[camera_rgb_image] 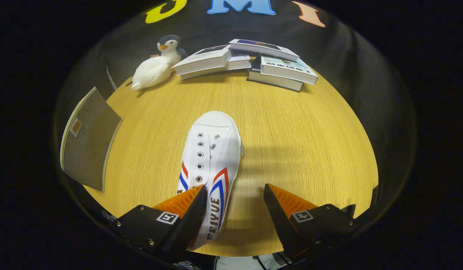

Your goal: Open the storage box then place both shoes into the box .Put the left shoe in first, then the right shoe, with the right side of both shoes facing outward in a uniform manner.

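Note:
A white canvas shoe with red and blue stripes lies on the wooden table, toe pointing away from me. My gripper is open and hovers over the shoe's heel end. The left finger stands over the shoe's opening, the right finger is well off to the shoe's right, above bare table. Nothing is pressed between them. The storage box, a grey-brown flat panel with a small tag, stands at the table's left edge.
A plush penguin lies at the far left of the table. Several books are stacked along the far edge. Bare tabletop stretches to the right of the shoe.

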`<state>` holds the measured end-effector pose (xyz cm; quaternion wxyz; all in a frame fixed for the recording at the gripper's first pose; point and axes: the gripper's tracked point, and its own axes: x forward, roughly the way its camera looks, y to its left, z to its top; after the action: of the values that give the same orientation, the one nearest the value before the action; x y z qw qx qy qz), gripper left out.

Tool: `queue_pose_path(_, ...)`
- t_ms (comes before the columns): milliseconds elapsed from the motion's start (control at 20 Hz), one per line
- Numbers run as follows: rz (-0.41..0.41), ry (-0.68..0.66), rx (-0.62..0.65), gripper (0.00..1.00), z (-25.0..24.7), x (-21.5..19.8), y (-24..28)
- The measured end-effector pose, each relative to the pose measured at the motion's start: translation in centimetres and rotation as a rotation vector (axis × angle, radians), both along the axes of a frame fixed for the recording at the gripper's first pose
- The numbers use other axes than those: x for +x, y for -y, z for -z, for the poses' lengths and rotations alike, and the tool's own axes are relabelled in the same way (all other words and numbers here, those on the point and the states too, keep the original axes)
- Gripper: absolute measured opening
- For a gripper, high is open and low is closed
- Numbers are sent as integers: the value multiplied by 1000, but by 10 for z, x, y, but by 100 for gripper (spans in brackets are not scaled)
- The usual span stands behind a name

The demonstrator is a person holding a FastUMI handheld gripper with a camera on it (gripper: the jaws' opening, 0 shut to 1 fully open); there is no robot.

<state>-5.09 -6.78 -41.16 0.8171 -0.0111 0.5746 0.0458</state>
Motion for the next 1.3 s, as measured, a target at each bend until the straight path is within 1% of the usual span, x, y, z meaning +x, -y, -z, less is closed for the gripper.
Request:
queue_pose_path(50,-3,-17,3,91,2,-5,-2)
queue_pose_path(100,-3,-14,19,82,2,-4,-6)
queue_pose_path(150,0,-16,45,81,4,-2,-13)
queue_pose_path(200,9,-26,58,58,7,-2,-20)
queue_pose_path(300,-13,-28,25,34,4,-4,-20)
queue_pose_path(350,-16,-29,16,35,3,-3,-20)
queue_pose_path(400,31,4,-48,35,-1,-1,-4)
queue_pose_path(500,118,13,-11,1,2,4,-7)
queue_pose_path(600,180,6,53,1,0,1,-14)
queue_pose_path(700,201,-4,83,1,-7,2,-19)
queue_pose_path(900,191,48,92,1,-33,12,-29)
queue_pose_path(1300,168,105,157,1,-73,25,-67)
